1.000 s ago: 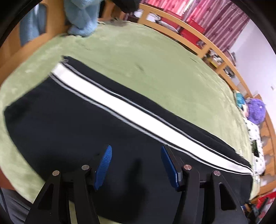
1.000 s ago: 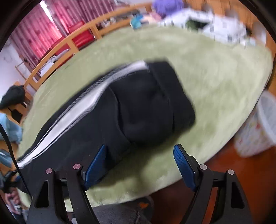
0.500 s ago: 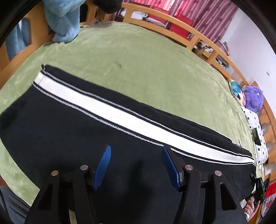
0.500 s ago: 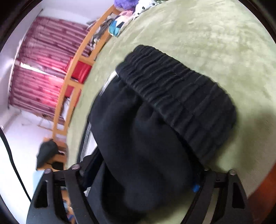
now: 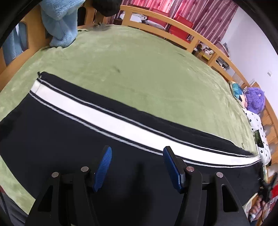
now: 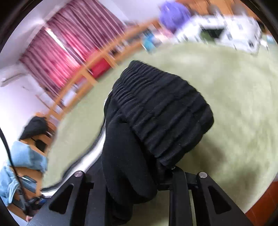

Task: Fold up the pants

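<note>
While closing, right gripper (image 6: 132, 175) pinches the pants (image 6: 156, 113) waistband (bunched), left gripper (image 5: 137, 166) half open, empty.

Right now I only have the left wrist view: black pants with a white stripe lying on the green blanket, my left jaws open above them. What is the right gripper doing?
Observer: The right gripper has the waist end of the pants bunched between its jaws, which are closing on the fabric.
Operator: Which part exactly?
Observer: The ribbed elastic waistband; it stands up in a hump just ahead of the jaws.
Operator: Is the way ahead of it free?
Observer: Beyond the waistband lies bare green blanket; a purple plush toy sits at the far edge, well clear.
</note>
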{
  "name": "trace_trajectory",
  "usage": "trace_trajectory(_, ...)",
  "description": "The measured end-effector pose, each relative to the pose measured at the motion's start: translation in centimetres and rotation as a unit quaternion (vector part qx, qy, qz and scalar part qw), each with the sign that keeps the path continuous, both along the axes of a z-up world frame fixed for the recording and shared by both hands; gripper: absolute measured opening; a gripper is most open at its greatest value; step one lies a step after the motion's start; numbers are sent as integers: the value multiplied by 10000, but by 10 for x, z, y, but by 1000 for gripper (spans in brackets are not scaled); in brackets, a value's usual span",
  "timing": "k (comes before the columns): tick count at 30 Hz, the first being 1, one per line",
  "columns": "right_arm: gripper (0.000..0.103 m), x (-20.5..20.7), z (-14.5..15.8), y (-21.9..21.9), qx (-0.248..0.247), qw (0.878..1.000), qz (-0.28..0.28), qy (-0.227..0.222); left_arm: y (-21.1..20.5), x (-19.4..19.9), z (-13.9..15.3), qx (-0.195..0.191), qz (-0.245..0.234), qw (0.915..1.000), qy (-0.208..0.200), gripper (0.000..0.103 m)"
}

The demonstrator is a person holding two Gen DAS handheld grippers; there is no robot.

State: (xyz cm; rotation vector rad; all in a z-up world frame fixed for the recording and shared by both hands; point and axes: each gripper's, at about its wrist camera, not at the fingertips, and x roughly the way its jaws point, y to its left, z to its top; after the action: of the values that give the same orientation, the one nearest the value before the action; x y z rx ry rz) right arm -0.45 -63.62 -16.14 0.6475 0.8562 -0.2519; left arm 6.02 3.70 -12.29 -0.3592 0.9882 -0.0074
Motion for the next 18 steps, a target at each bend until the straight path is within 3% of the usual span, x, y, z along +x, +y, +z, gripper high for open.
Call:
trace_trajectory(2,37,0,-23,7,-292,9980,72,550,9,-1,-1,-18,18,10000,29,59)
trace_trajectory(3,37,-3,-25,11,-468,9974,99,539,15,-2,-1,-5,21,10000,29,59)
trace_trajectory(7,51,-24,-2,24,-1048,9925,-61,624,31,-7,2,118,27,9999,-25,59)
trace_trajectory(9,51,-39,11,28,-1230,9900,-196,660,39,-8,1,74,11,10000,-57,59)
trace_trajectory(11,51,-57,33,40,-1754,9815,-329,695,49,-8,-2,50,65,10000,-43,59)
trace_trajectory(14,54,-69,78,80,-2189,9748,-215,364,62,-7,-3,1,109,9998,-175,59)
trace_trajectory(17,69,-44,111,133,-2441,9692,300,-96,67,-3,-4,-59,75,9998,-201,58)
trace_trajectory(18,70,-34,116,152,-2518,9663,494,-223,69,0,-5,-168,-9,9997,-173,58)
